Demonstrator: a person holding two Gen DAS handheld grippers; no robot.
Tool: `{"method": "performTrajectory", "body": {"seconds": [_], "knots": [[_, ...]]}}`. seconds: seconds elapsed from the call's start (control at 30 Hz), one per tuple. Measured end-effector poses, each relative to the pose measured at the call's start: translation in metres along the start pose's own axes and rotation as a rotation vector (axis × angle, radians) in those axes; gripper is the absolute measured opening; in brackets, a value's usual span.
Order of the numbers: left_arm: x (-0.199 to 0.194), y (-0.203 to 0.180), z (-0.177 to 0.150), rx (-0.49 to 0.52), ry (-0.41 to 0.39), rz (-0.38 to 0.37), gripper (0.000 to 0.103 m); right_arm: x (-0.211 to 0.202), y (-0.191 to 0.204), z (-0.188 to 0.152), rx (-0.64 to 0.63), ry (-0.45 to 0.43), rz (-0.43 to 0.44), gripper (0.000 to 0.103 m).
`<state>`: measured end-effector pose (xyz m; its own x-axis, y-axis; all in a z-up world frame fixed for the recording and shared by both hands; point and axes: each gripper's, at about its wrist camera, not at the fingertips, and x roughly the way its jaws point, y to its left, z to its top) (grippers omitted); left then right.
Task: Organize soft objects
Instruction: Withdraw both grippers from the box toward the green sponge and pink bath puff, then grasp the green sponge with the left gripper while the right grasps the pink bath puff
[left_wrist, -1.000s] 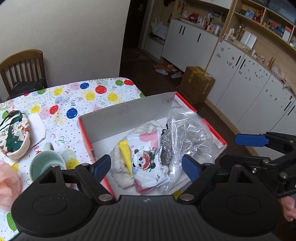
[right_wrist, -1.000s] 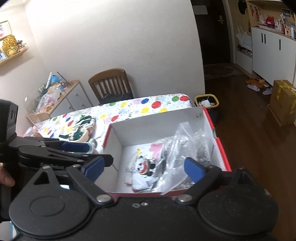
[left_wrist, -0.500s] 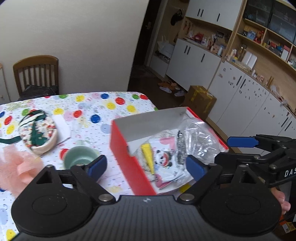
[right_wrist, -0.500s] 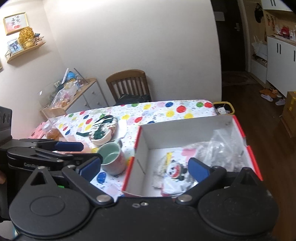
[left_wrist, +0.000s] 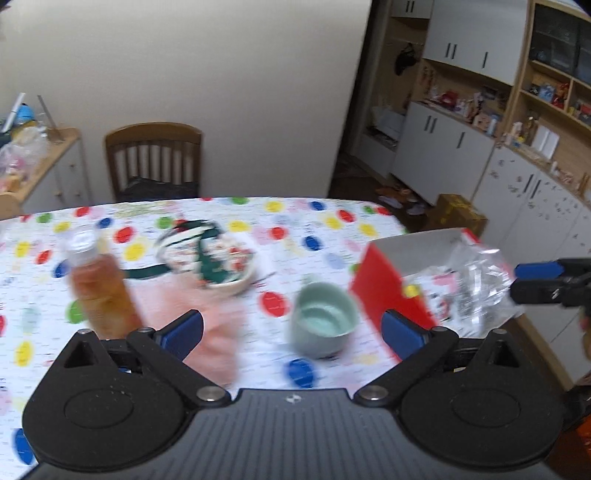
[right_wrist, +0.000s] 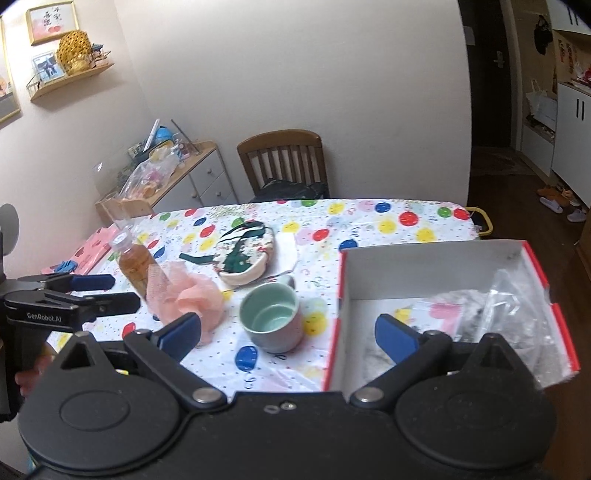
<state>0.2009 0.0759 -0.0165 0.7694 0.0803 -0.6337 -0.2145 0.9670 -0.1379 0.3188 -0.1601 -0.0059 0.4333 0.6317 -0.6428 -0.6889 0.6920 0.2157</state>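
Observation:
My left gripper (left_wrist: 291, 330) is open and empty over the dotted tablecloth, between a pink mesh puff (left_wrist: 207, 314) and a green cup (left_wrist: 323, 319). A floral pouch (left_wrist: 214, 258) lies farther back. My right gripper (right_wrist: 290, 330) is also open and empty, straddling the left wall of the red box (right_wrist: 436, 266). The box holds a clear plastic bag (right_wrist: 517, 314) and other soft items. In the right wrist view the puff (right_wrist: 195, 299), pouch (right_wrist: 243, 258) and cup (right_wrist: 271, 321) sit left of the box. The left wrist view is blurred.
A bottle of amber drink (right_wrist: 135, 266) stands beside the puff, close to the left gripper's fingers (right_wrist: 92, 282). A wooden chair (right_wrist: 284, 162) stands behind the table (right_wrist: 388, 225). A cluttered side cabinet (right_wrist: 184, 177) is at the back left, and white cupboards (left_wrist: 443, 147) are on the right.
Both views have swung left, away from the box and toward the middle of the table. The bottle and pink puff have come into view. Both jaws stand a little wider.

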Motion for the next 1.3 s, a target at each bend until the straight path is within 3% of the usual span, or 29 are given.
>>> {"method": "performTrajectory", "body": {"seconds": [0.27, 0.5, 0.83, 1.07, 1.3], "knots": [[-0.008, 0.053, -0.032, -0.055, 0.056, -0.049, 0.103, 0.033, 0.049, 0.004, -0.037, 0.041, 0.020, 0.101], [-0.002, 0.058, -0.059, 0.090, 0.089, -0.111, 0.103, 0.074, 0.096, 0.011, -0.096, 0.098, 0.064, 0.101], [0.024, 0.064, -0.096, 0.214, 0.182, -0.211, 0.103, 0.139, 0.150, 0.009, -0.236, 0.195, 0.115, 0.101], [0.043, 0.057, -0.115, 0.372, 0.212, -0.257, 0.103, 0.181, 0.170, 0.005, -0.304, 0.273, 0.125, 0.101], [0.062, 0.059, -0.121, 0.429, 0.215, -0.298, 0.103, 0.213, 0.183, 0.006, -0.365, 0.319, 0.109, 0.101]]}}
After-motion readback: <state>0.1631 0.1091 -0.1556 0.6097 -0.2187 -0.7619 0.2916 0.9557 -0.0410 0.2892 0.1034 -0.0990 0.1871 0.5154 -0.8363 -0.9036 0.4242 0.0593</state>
